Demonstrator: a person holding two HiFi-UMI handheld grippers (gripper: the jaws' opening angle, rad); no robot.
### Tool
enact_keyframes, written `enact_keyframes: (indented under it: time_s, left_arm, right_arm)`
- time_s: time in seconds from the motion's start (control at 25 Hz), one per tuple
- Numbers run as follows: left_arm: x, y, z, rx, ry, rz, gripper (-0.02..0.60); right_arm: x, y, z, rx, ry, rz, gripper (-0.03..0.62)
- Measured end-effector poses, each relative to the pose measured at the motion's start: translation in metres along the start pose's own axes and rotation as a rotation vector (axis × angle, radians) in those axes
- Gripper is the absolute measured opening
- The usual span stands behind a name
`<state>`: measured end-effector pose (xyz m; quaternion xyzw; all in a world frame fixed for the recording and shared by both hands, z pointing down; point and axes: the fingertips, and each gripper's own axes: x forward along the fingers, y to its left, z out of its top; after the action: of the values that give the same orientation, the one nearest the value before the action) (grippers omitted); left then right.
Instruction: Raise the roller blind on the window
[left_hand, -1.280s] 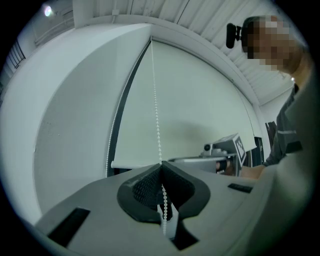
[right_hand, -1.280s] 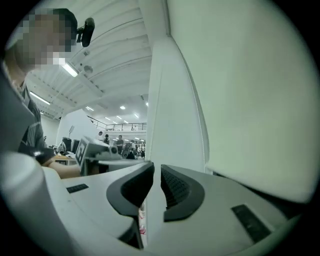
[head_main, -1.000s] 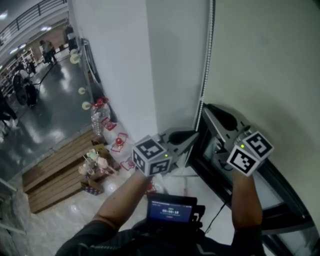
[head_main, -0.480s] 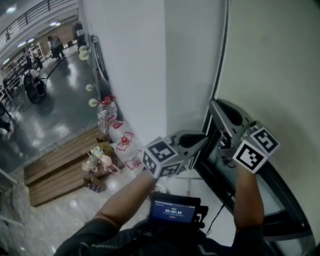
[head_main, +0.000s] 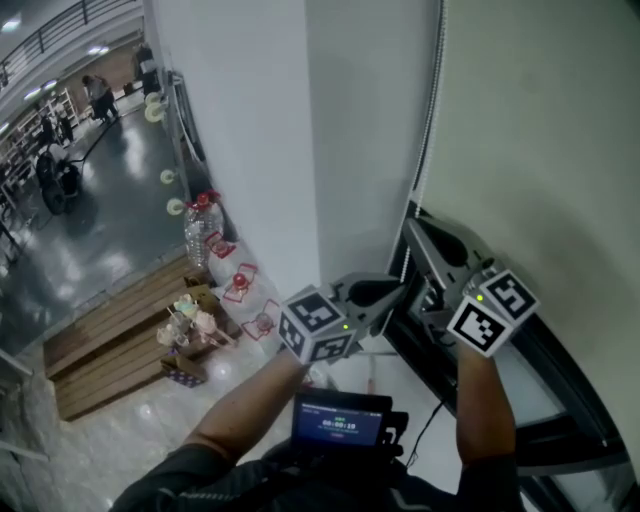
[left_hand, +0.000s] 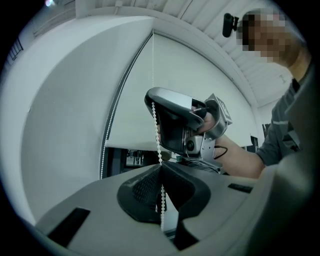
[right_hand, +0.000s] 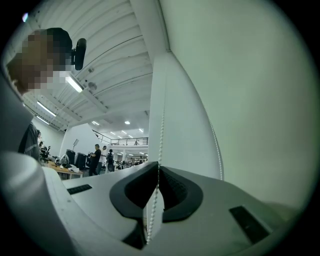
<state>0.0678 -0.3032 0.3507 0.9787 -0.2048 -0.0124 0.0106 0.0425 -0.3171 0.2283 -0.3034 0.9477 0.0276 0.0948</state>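
The pale roller blind (head_main: 540, 130) covers most of the window, and its bottom edge shows in the left gripper view (left_hand: 130, 146). Its white bead chain (head_main: 430, 100) hangs along the blind's left side. My left gripper (head_main: 398, 290) is shut on one strand of the bead chain (left_hand: 156, 125), which runs between its pads. My right gripper (head_main: 412, 228) sits higher on the chain, its jaws closing tight with a strand (right_hand: 161, 130) pinched between the pads. The right gripper (left_hand: 180, 125) shows just above the left one's jaws.
A white wall pillar (head_main: 240, 140) stands left of the window. The dark window frame (head_main: 560, 400) runs under the blind. Down left lie a wooden pallet (head_main: 110, 340), a water bottle (head_main: 198, 230) and small items. People stand far off in the hall (head_main: 95, 95).
The head view has swung slightly. Both grippers stay at the chain by the window's left edge, the right one a little lower than half a second ago.
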Motion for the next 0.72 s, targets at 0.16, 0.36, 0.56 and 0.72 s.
enact_keyframes:
  time_s: [0.16, 0.36, 0.56, 0.72]
  left_arm:
    - [0.000, -0.001, -0.026, -0.006, 0.063, 0.011, -0.002]
    - [-0.001, 0.002, -0.070, -0.071, 0.117, 0.019, -0.002]
    - [-0.004, 0.009, -0.082, -0.084, 0.113, 0.034, -0.003]
    - [-0.017, 0.016, -0.075, -0.066, 0.142, 0.069, 0.002]
  right_arm:
    - [-0.003, 0.001, -0.025, 0.006, 0.046, -0.012, 0.006]
    - [-0.005, -0.004, -0.070, 0.065, 0.116, -0.020, 0.006]
    - [-0.009, -0.008, -0.083, 0.088, 0.114, -0.024, 0.006]
    - [-0.008, -0.005, -0.080, 0.086, 0.116, -0.021, 0.006]
